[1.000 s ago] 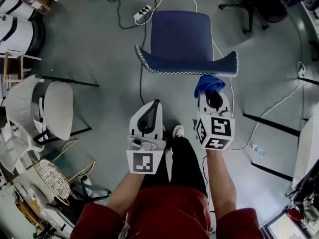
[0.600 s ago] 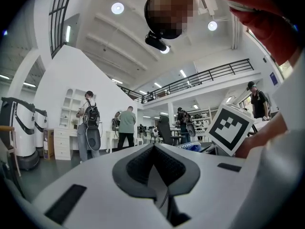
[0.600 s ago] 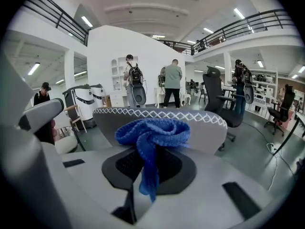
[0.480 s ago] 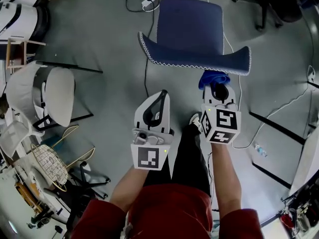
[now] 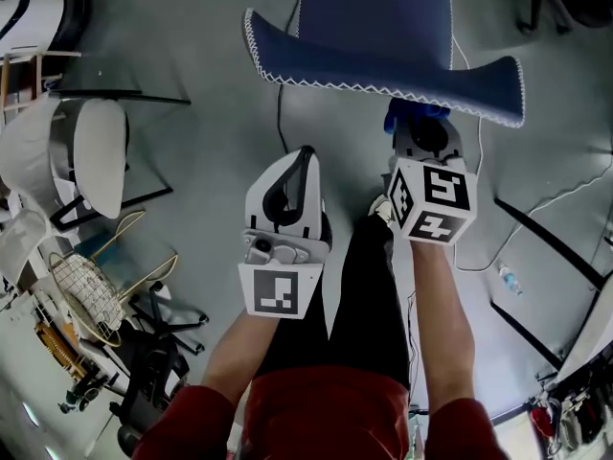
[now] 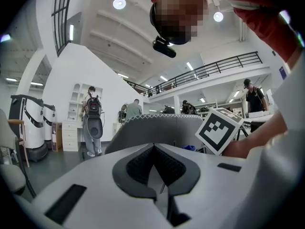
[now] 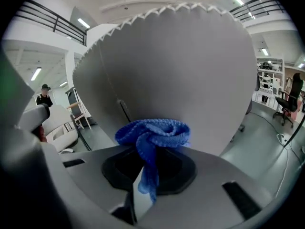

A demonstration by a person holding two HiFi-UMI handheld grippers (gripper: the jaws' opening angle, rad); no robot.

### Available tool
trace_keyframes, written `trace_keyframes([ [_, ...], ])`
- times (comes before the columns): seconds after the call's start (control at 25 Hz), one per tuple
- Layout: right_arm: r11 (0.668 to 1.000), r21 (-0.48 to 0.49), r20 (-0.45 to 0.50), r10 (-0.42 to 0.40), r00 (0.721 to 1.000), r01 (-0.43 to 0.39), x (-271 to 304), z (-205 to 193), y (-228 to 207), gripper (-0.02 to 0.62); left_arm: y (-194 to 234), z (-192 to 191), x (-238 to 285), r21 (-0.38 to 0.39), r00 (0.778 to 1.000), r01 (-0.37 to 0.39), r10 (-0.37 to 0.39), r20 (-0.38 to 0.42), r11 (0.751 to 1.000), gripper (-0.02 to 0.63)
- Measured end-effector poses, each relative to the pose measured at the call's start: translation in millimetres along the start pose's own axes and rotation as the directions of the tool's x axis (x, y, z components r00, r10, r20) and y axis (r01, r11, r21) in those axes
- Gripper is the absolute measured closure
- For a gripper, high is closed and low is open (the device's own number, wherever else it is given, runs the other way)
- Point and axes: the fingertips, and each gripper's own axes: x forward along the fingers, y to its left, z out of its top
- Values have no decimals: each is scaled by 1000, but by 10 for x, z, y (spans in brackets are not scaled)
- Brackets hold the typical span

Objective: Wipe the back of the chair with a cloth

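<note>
Cloth [image 7: 151, 136]: clamping in right gripper [image 7: 148, 171] fingers beside chair back [image 7: 181, 66], half hiding in head view; holding left gripper [image 6: 155, 151] fingers together, 9 o'clock.

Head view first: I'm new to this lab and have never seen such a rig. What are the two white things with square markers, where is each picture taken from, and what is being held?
A person, not a robot, holds a two-jaw hand tool in each hand. The head view looks down from a camera on the person's head. It shows the left gripper and the right gripper reaching toward a blue chair that stands on the grey floor. The marker cubes are parts of the grippers. The other two pictures each come from a camera on a gripper, looking along its jaws. The left gripper's jaws are together with nothing between them. The right gripper's jaws pinch a blue cloth, close up against the chair's back; I cannot tell whether it touches.
</note>
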Motion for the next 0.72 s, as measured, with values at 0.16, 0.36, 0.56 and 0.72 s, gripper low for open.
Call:
trace_keyframes([
  [0.16, 1000, 3, -12, 4, 1000, -4, 213, -206, -73, 532, -71, -194, 70, 4, 1000, 3, -3, 5, 1000, 592],
  [0.36, 1000, -20, -21, -13, 1000, 13, 522, -442, -172, 532, -146, -508, 133, 2, 1000, 15, -15, -7, 1000, 592],
  [0.56, 1000, -19, -54, -11, 998, 10, 897, -699, -250, 532, -211, -721, 103, -5, 999, 17, -17, -39, 1000, 592],
  [0.72, 999, -34, -95, -23, 995, 20, 1138, -956, -309, 532, -217, -766, 77, -1, 999, 19, -19, -46, 1000, 592],
])
